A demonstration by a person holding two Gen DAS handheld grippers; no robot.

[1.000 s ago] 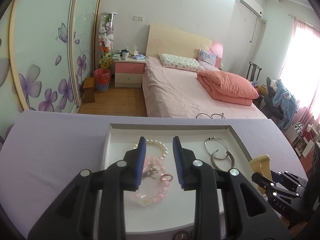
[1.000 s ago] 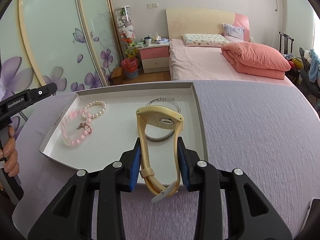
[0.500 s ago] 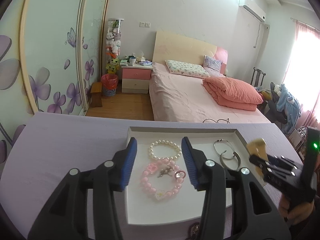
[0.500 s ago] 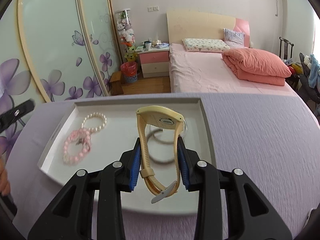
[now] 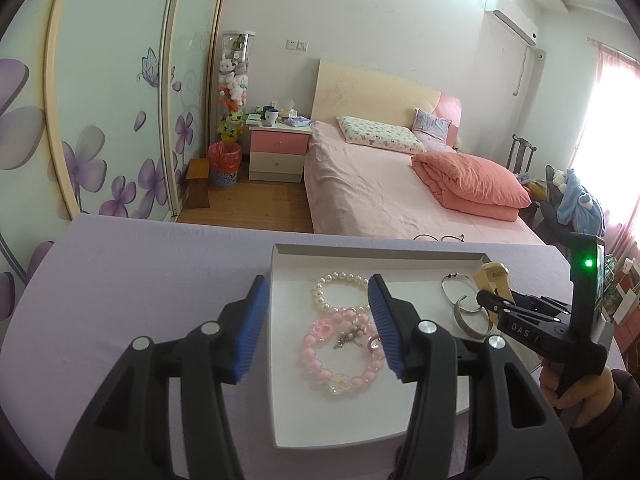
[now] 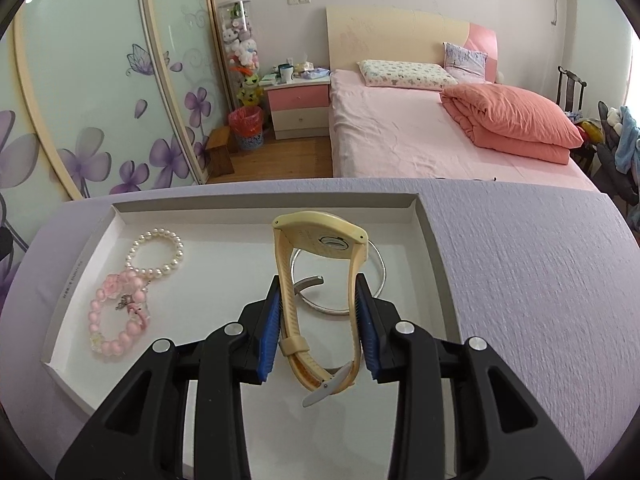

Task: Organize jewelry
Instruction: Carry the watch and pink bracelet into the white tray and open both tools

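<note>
A white tray (image 5: 280, 400) (image 6: 80, 264) sits on the purple table. In it lie a pearl bracelet (image 5: 340, 280) (image 6: 154, 258), a pink bead bracelet (image 5: 340, 376) (image 6: 116, 320) and silver bangles (image 5: 464, 312) (image 6: 380, 276). My right gripper (image 6: 318, 328) is shut on a cream wristwatch (image 6: 320, 240), held above the tray over the bangles; it also shows in the left wrist view (image 5: 494, 280). My left gripper (image 5: 316, 324) is open and empty, above the tray's left edge near the pink bracelet.
The purple table (image 6: 540, 280) extends right and left of the tray. Beyond its far edge are a pink bed (image 5: 400, 192), a nightstand (image 5: 280, 148) and a flowered wardrobe (image 5: 80, 120). A small dark object (image 5: 400, 456) lies at the tray's near edge.
My left gripper has opened wider and drawn back to the left of the bracelets. My right gripper has carried the watch further over the tray, above the bangles.
</note>
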